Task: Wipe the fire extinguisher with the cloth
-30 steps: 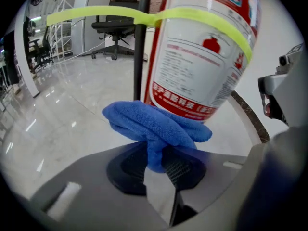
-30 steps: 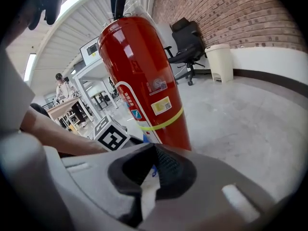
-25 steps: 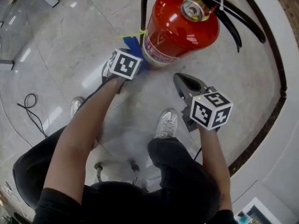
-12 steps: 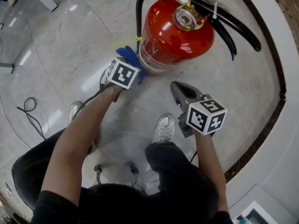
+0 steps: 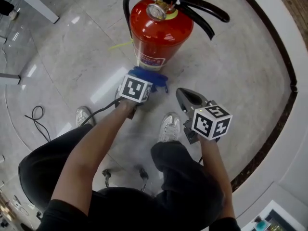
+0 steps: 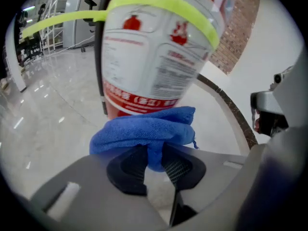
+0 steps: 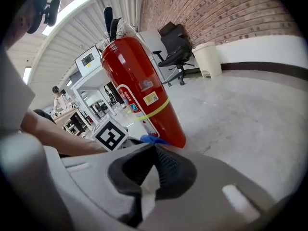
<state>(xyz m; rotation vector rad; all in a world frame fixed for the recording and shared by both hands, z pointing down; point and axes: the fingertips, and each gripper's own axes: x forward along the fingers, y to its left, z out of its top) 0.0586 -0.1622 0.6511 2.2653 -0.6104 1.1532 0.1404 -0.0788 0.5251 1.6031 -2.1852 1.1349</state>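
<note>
Cloth [image 6: 144, 129], blue and bunched, is pinched between the fingers of my left gripper [image 6: 154, 159]. I have it pressed against the lower front of the red fire extinguisher [image 5: 161, 37], which stands upright on the floor [image 5: 72, 57]. My right gripper [image 7: 154, 153] hangs nearby, apart from the cylinder, fingers closed together on nothing.

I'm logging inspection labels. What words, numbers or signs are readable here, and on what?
No text here is clear enough to quote.
White label on the fire extinguisher: printed lines and red pictograms, too blurred to read.
Red band under it: white characters, blurred.
Pressure gauge: too small to read.
Marker cubes: black-and-white patterns only, no words.
</note>
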